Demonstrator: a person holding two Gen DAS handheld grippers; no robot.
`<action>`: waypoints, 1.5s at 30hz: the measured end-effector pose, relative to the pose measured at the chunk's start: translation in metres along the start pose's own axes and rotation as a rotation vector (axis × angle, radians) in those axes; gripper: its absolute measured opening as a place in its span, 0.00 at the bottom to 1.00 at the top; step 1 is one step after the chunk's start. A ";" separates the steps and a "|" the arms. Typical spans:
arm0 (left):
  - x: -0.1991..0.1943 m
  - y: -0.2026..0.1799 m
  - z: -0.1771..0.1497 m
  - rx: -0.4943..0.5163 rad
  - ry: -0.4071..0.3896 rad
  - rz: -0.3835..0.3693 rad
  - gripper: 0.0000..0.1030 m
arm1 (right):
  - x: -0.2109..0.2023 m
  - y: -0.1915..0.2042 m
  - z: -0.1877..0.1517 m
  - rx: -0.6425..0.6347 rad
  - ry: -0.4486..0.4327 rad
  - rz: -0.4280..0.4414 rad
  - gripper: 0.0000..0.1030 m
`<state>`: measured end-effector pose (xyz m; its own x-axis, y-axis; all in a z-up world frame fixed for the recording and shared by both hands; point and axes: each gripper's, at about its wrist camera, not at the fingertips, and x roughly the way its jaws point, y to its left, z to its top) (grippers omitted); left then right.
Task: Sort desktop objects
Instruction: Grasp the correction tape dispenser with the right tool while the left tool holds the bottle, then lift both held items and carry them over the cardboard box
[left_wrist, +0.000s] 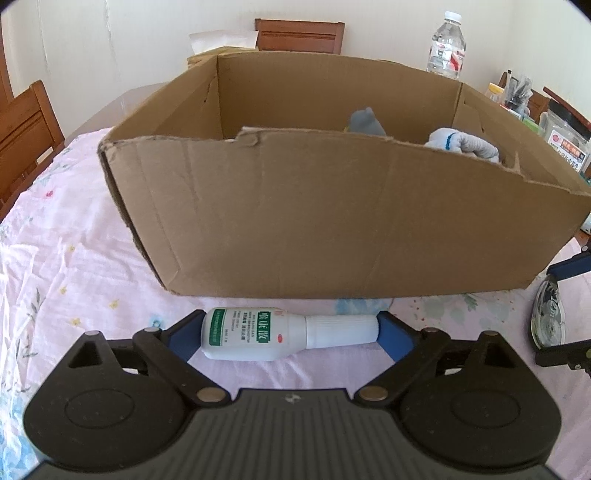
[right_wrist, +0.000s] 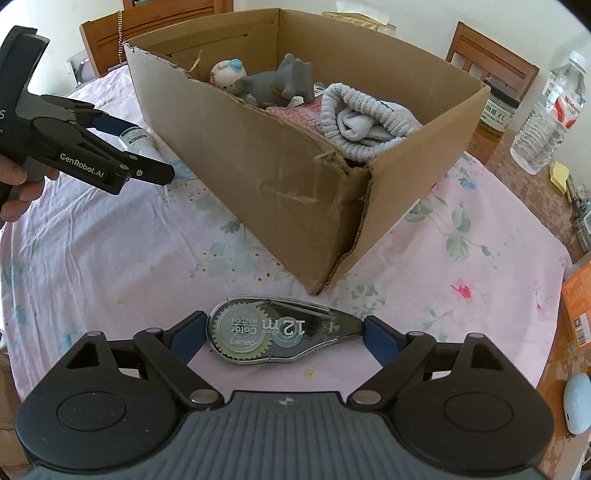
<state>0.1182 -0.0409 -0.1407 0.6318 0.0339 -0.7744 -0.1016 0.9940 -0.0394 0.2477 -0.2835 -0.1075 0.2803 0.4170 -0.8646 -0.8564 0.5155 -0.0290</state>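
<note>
On the pink flowery cloth (left_wrist: 74, 236) sits one big cardboard box (left_wrist: 332, 221), and two small things lie just in front of it. One white glue bottle (left_wrist: 258, 334) lies on its side near the left gripper (left_wrist: 291, 332). Its two blue fingers (left_wrist: 184, 338) stand at the bottle's two ends, spread wide, and they look to be touching it, but I cannot tell if they squeeze. One clear correction tape (right_wrist: 280, 334) lies flat to the right, between the fingers of the right gripper (right_wrist: 284, 334). Those fingers are spread wide too, right by the tape's ends, and I cannot tell if they press.

The left camera looks at the box's long wall and shows only the tops of two grey things inside. The right camera looks down into the box and shows more: one grey toy elephant (right_wrist: 280, 79), one white round doll (right_wrist: 225, 74), one rolled sock (right_wrist: 362, 118). It also shows a hand (right_wrist: 22, 192) holding the left gripper from the far left side. One water bottle (left_wrist: 446, 46) stands far behind the box.

Both grippers point down at the table.
</note>
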 end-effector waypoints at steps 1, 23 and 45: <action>-0.001 0.001 0.000 -0.002 0.003 -0.001 0.93 | -0.001 0.000 0.000 0.000 -0.002 0.002 0.90; -0.065 -0.013 0.014 0.129 -0.058 -0.075 0.93 | -0.058 0.017 0.011 -0.037 -0.063 0.040 0.90; -0.099 -0.021 0.062 0.207 -0.184 -0.114 0.93 | -0.111 0.017 0.057 -0.113 -0.222 -0.012 0.90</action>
<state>0.1049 -0.0587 -0.0241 0.7610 -0.0793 -0.6439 0.1247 0.9919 0.0252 0.2269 -0.2788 0.0163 0.3683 0.5719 -0.7330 -0.8921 0.4394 -0.1054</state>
